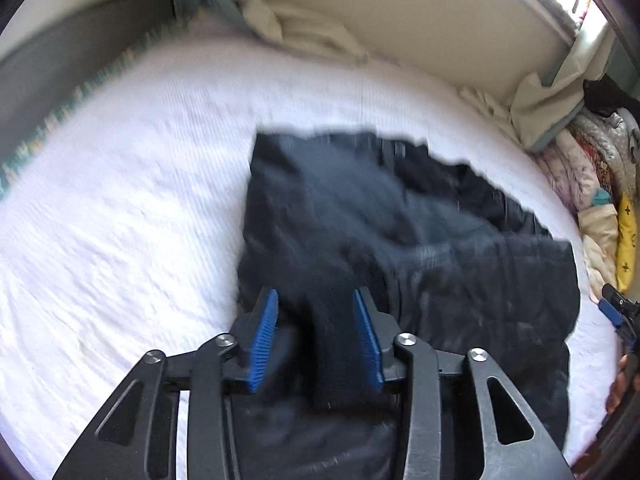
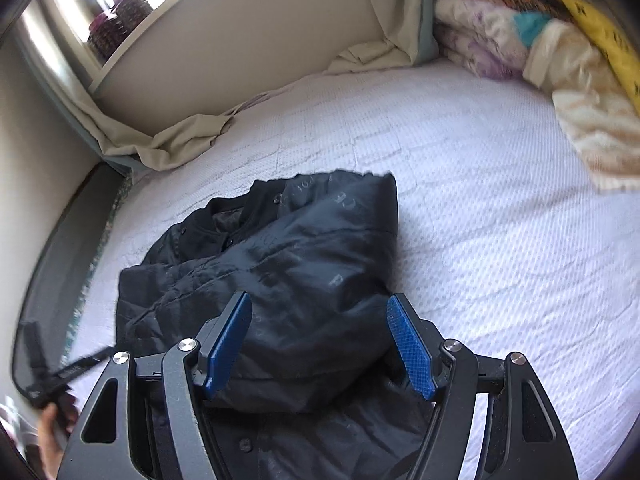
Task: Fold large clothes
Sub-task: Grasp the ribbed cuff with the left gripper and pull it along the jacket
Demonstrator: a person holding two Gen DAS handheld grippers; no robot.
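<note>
A black padded jacket lies bunched and partly folded on the white mattress; in the right wrist view the jacket shows its collar and snaps at the far left. My left gripper hovers over the jacket's near left part, its jaws apart with a dark band of fabric between the blue pads, which do not press on it. My right gripper stands wide open over the jacket's near edge, both pad faces bare. It also shows at the right edge of the left wrist view as the right gripper.
Beige curtain cloth bunches along the wall at the far side of the bed. A heap of patterned bedding and a yellow cushion fills the far right corner. A dark bed edge runs along the left. A hand shows at the lower left.
</note>
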